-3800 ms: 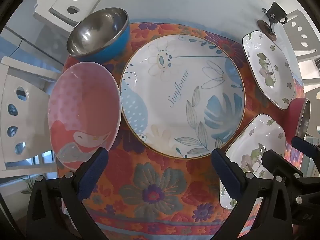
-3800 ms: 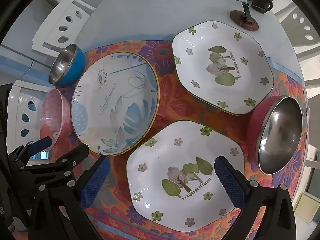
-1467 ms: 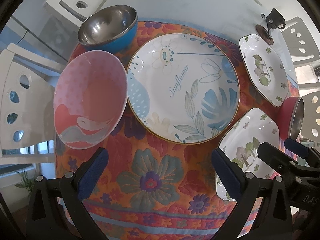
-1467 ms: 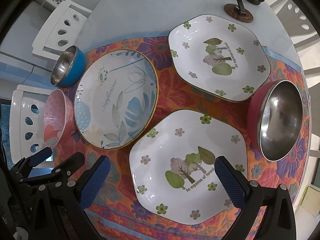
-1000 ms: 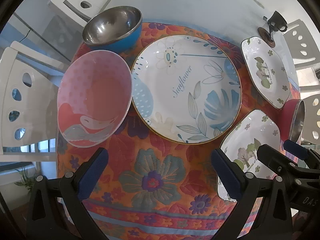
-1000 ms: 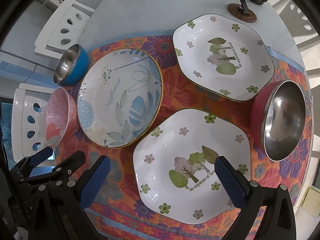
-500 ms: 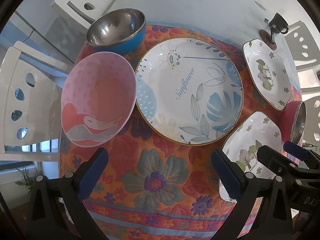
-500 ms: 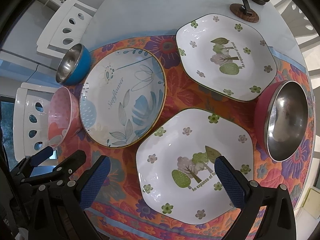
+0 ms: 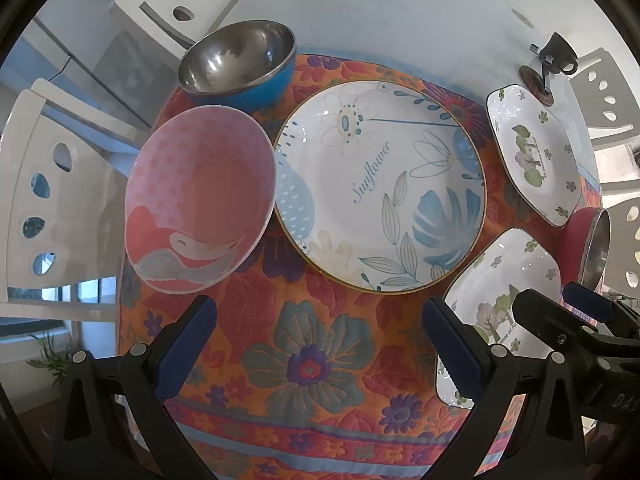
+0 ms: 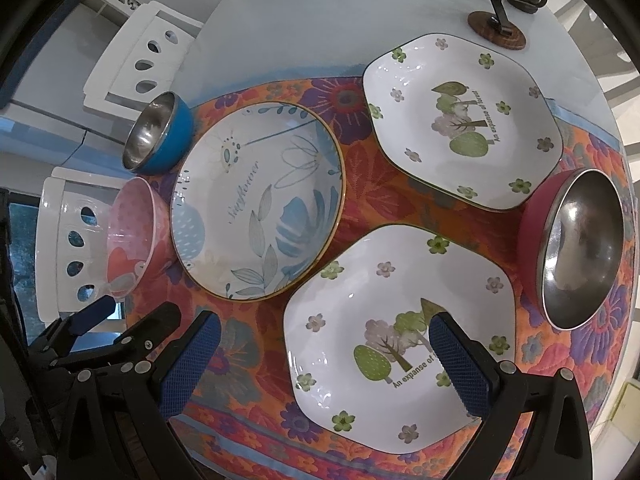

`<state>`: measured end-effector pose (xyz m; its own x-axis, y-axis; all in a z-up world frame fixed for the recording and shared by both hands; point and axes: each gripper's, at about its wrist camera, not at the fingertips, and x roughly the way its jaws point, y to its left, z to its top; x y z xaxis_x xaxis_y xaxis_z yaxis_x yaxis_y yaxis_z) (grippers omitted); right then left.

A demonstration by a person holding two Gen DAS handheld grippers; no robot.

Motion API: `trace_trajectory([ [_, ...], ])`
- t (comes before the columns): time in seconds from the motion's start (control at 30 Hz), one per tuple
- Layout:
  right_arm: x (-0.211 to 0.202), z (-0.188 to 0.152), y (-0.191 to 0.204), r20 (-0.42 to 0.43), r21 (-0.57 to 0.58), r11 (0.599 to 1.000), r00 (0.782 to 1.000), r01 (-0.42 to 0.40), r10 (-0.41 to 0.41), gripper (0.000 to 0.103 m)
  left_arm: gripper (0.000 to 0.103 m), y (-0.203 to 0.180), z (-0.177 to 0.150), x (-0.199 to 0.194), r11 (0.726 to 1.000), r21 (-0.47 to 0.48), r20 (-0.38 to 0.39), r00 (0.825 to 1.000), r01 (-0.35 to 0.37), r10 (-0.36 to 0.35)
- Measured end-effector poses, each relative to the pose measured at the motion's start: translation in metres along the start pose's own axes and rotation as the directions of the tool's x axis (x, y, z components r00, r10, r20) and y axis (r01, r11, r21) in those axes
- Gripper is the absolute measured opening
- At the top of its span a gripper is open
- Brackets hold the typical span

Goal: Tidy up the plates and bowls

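Orange and red quilted flowers cover the tablecloth point(image 9: 312, 320) where six dishes sit, seen first from the left wrist: the left gripper point(image 9: 318, 336) hangs above the cloth's near edge, jaws spread wide and holding nothing, blue fingertips point(image 9: 186, 338) flanking a stitched blossom. A pink bowl point(image 9: 200, 208) stands at left, its rim just beside the round Sunflower plate point(image 9: 380, 188); behind the pink bowl a blue steel-lined bowl point(image 9: 240, 66) rests at the cloth's far corner. To the right lie a far forest plate point(image 9: 532, 156) and a near forest plate point(image 9: 500, 280), the latter partly hidden by the other tool, with a red steel-lined bowl point(image 9: 588, 240) at the edge. A dark cup point(image 9: 560, 58) and small stand point(image 9: 538, 80) occupy the bare white table point(image 9: 400, 20). From the right wrist, the right gripper point(image 10: 326, 360) hovers over the near forest plate point(image 10: 400, 320), jaws also parted and empty, one pad point(image 10: 460, 364) above the plate's printed trees. The Sunflower plate point(image 10: 256, 204) sits at left of centre, the far forest plate point(image 10: 460, 120) beyond, the red bowl point(image 10: 572, 248) at right, the pink bowl point(image 10: 132, 240) and blue bowl point(image 10: 160, 136) at left. White chairs point(image 10: 136, 64) stand beside the table.
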<state>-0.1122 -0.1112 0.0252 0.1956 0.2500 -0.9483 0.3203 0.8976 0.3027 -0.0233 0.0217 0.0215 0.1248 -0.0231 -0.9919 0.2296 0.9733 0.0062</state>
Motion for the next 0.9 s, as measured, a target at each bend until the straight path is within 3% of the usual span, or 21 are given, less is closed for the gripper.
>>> trace_trajectory([
  [0.37, 0.000, 0.005, 0.003, 0.010, -0.017, 1.000, 1.000, -0.014, 0.014, 0.103, 0.102, 0.005, -0.005, 0.007, 0.999, -0.031, -0.013, 1.000, 0.009, -0.010],
  [0.57, 0.002, 0.018, 0.002, 0.011, -0.050, 0.996, 0.998, -0.068, 0.069, 0.103, 0.102, 0.012, -0.012, 0.012, 0.997, -0.079, -0.023, 1.000, 0.012, -0.013],
  [0.73, -0.008, 0.056, 0.010, 0.040, -0.177, 0.983, 0.998, -0.037, 0.045, 0.103, 0.102, 0.017, -0.020, 0.021, 0.984, -0.178, -0.031, 1.000, -0.001, -0.005],
  [0.9, 0.005, 0.107, 0.041, 0.033, -0.395, 0.918, 0.999, 0.024, -0.012, 0.103, 0.102, 0.013, -0.020, 0.036, 0.966, -0.259, -0.035, 0.999, -0.017, 0.008],
])
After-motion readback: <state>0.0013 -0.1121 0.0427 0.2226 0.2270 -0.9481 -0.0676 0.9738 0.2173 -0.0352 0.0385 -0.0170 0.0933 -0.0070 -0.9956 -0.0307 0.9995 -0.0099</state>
